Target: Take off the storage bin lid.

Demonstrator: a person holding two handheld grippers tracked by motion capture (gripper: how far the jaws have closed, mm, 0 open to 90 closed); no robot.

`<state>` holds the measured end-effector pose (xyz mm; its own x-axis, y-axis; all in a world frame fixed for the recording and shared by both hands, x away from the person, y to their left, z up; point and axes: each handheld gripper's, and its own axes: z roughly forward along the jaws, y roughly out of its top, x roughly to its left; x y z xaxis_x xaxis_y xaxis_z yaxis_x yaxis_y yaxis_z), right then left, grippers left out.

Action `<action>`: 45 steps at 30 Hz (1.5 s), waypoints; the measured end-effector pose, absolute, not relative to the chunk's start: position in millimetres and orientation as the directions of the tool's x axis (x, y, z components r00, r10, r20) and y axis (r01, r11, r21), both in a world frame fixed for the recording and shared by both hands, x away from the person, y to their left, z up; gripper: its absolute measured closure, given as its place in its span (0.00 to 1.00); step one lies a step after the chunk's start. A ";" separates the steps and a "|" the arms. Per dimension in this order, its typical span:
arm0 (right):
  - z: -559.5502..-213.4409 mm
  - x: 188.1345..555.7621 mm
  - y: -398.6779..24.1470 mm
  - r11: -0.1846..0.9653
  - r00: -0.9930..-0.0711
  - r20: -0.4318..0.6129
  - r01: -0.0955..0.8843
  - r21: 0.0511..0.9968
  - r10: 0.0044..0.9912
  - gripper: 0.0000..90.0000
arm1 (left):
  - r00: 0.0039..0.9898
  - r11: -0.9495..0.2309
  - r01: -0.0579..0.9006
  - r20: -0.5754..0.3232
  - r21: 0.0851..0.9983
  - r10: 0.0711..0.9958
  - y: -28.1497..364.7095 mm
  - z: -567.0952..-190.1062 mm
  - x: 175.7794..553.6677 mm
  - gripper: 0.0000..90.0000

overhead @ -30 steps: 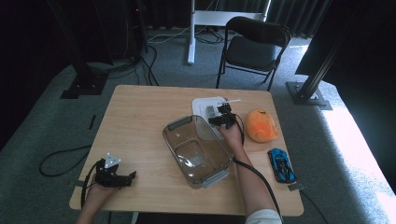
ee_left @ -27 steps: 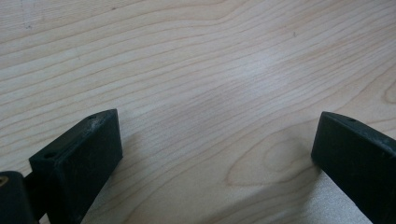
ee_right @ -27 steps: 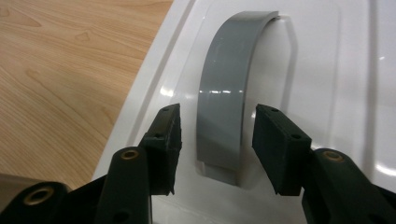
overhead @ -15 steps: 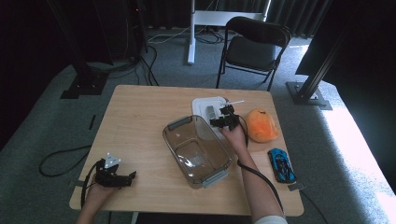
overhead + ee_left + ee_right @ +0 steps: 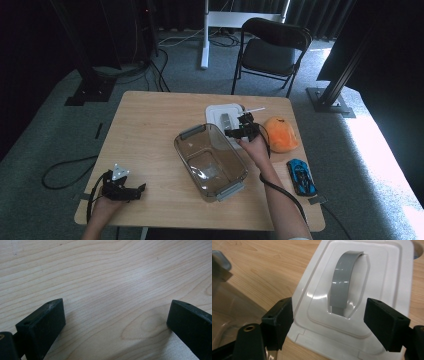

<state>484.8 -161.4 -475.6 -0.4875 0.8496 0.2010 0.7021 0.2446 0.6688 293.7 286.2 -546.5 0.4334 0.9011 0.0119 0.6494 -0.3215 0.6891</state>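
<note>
**Jaws spread wide above the white lid**

Jaws of the right gripper (image 5: 240, 129) are seen standing wide apart, having just been opening. Nothing is gripped between them. In the right gripper view the grey arched handle (image 5: 344, 281) of the white lid (image 5: 387, 277) is framed between the two black jaws, but neither pad is pressed on it, and a gap is left on each side. The lid is laid flat on the wooden table (image 5: 150, 125), toward the far edge, with its near edge just beside the far end of the clear container (image 5: 210, 160).

The left gripper (image 5: 122, 189) is held low near the front left corner of the table, well apart from everything else. Its jaws are also spread wide, and bare wood grain is seen between them in the left gripper view.

Open tabletop is left across the whole left half and along the far left edge. The right side is more crowded: an orange soft object (image 5: 281, 134) is set just beside the right hand, and a blue toy car (image 5: 301, 177) is placed near the right edge, closer to the front.

Counted: two grippers, one lid, one container, one orange object, one toy car. One folding chair (image 5: 272, 52) is stood beyond the table.
</note>
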 end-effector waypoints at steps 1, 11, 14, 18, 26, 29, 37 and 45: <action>-473.9 483.5 -162.5 0.247 -0.491 0.198 0.698 0.672 0.849 0.21 | 0.434 -0.323 0.649 0.013 0.689 0.901 286.3 -546.5 293.8 0.02; -451.4 467.4 -181.1 0.235 -0.489 0.171 0.661 0.713 0.855 0.17 | 0.433 -0.321 0.649 0.013 0.690 0.901 286.2 -546.5 293.7 0.02; -446.8 463.4 -188.5 0.234 -0.482 0.159 0.656 0.718 0.862 0.17 | 0.431 -0.321 0.650 0.013 0.689 0.902 286.0 -546.5 293.5 0.02; -442.5 458.5 -199.2 0.224 -0.476 0.163 0.654 0.722 0.864 0.17 | 0.444 -0.331 0.646 0.014 0.688 0.896 285.4 -546.4 293.0 0.02; -435.1 448.5 -218.7 0.207 -0.459 0.158 0.647 0.734 0.874 0.17 | 0.441 -0.329 0.647 0.014 0.688 0.897 285.2 -546.4 293.0 0.02; -432.3 445.2 -226.3 0.205 -0.454 0.155 0.647 0.734 0.878 0.17 | 0.441 -0.329 0.647 0.015 0.688 0.897 285.2 -546.4 293.0 0.02; -428.0 439.5 -246.7 0.189 -0.422 0.141 0.648 0.737 0.895 0.17 | 0.438 -0.327 0.648 0.014 0.688 0.899 284.9 -546.4 292.9 0.02; -425.0 433.4 -266.3 0.152 -0.392 0.157 0.651 0.744 0.906 0.17 | 0.438 -0.326 0.648 0.014 0.688 0.899 284.9 -546.5 292.9 0.02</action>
